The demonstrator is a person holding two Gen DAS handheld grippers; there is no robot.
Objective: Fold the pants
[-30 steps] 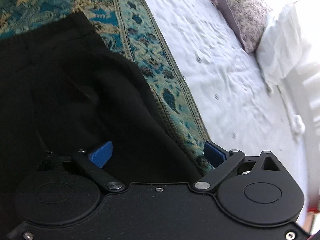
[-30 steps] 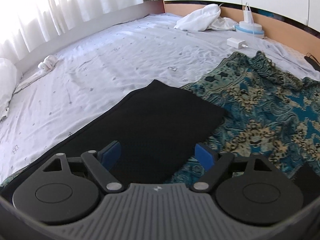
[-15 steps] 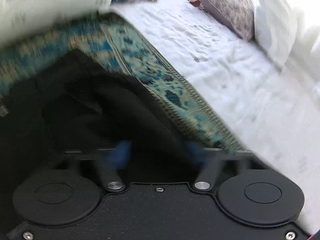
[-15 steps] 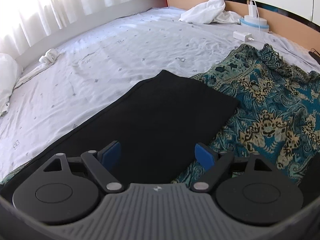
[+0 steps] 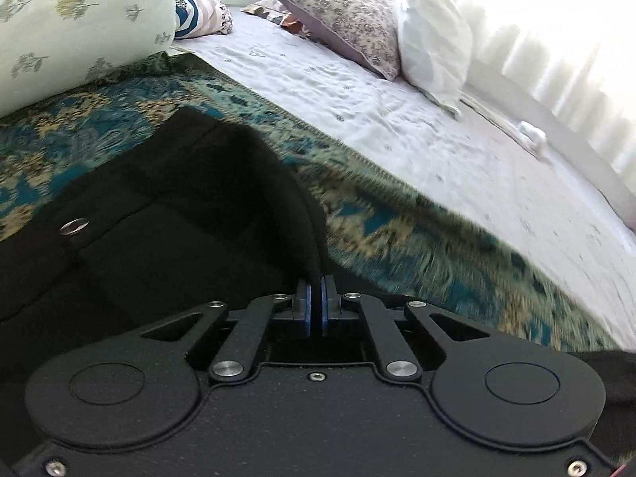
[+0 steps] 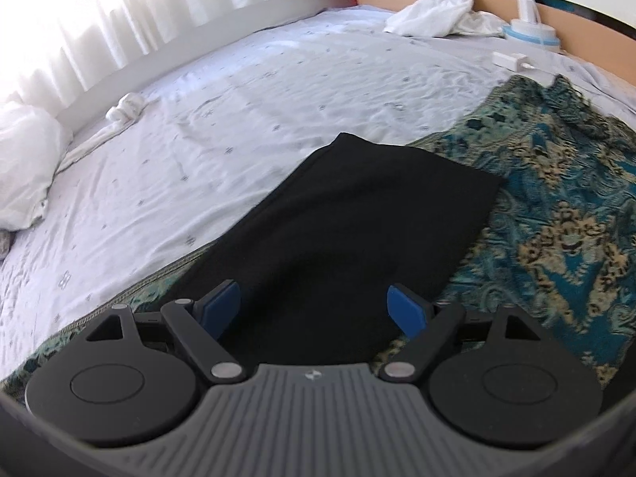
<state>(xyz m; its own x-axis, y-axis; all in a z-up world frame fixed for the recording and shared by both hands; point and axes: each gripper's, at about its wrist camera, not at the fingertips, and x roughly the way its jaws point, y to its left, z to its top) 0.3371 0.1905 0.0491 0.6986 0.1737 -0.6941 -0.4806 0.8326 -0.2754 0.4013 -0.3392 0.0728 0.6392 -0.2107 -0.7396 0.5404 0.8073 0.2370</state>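
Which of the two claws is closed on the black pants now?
The left claw: its blue pads meet, pinching a fold of the black pants. The right claw is wide open above the pant leg, gripping nothing.

Left tongs (image 5: 317,298) pinched together — right tongs (image 6: 314,306) spread wide.

pants (image 5: 167,238) cut off at left edge, patterned throw (image 5: 437,238) motion-blurred

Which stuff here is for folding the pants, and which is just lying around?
For the job:
black pants
left tool, shut on them
right tool, open

Just lying around:
patterned blanket
flowered pillow
white charger
white cloth
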